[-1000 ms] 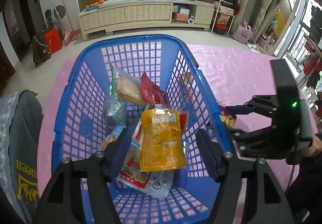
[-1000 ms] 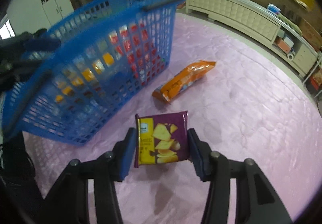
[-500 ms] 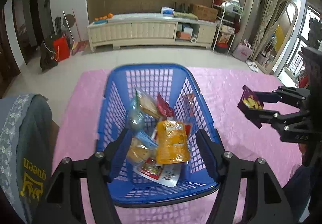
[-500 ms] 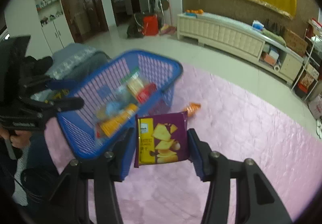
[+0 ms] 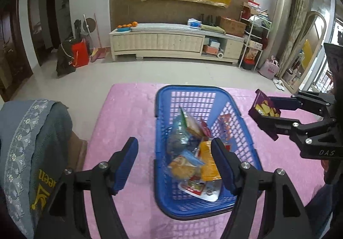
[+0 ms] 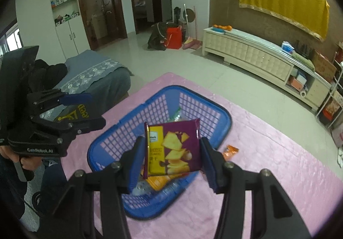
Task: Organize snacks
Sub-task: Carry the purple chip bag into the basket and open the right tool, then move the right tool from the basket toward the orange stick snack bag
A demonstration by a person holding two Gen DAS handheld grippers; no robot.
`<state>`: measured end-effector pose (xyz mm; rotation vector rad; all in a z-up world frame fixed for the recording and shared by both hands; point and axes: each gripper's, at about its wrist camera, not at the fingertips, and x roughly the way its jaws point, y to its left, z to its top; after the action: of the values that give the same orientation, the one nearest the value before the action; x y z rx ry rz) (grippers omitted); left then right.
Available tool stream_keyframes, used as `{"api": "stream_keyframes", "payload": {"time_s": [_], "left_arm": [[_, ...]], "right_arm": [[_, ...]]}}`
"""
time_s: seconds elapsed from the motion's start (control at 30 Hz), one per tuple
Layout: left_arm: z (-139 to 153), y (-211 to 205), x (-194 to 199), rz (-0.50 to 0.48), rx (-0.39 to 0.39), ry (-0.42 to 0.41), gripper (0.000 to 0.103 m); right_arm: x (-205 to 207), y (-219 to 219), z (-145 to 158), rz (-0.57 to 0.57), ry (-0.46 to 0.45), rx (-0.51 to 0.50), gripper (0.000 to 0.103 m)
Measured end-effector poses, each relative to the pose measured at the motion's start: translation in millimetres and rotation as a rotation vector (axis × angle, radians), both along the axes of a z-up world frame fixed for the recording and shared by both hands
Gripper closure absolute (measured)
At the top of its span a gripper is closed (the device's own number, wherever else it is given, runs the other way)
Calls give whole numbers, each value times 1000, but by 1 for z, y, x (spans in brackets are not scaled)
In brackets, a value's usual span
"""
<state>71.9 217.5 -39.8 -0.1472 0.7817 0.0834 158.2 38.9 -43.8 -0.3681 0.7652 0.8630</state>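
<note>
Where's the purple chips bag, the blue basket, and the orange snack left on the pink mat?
purple chips bag [image 6: 173, 146]: right wrist view, front face.
blue basket [image 5: 188, 88]: left wrist view, far rim.
orange snack [image 6: 230, 151]: right wrist view, middle of the visible end.

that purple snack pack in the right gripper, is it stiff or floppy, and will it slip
The purple pack probably holds its shape: it stands flat and upright between the right gripper's fingers without sagging. It looks light, likely chips. Its glossy film could slip, and a hard squeeze might crush the contents.
</note>
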Motion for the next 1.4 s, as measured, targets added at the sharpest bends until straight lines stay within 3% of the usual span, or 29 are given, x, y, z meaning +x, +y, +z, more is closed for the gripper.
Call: {"api": "stream_keyframes", "payload": {"time_s": [0.4, 0.77, 0.83, 0.97, 1.4], "left_arm": [[-28, 31, 8, 36, -48, 33, 35], [-36, 30, 8, 28, -31, 45, 35], [-37, 27, 8, 21, -30, 48, 35], [-41, 25, 9, 4, -25, 70, 35], [-26, 6, 6, -36, -17, 39, 35]], "right_arm": [[24, 46, -51, 6, 78, -120, 47], [35, 51, -78, 0, 131, -163, 47], [35, 51, -78, 0, 125, -159, 45], [27, 49, -71, -1, 50, -152, 24], [22, 21, -34, -81, 56, -62, 17]]}}
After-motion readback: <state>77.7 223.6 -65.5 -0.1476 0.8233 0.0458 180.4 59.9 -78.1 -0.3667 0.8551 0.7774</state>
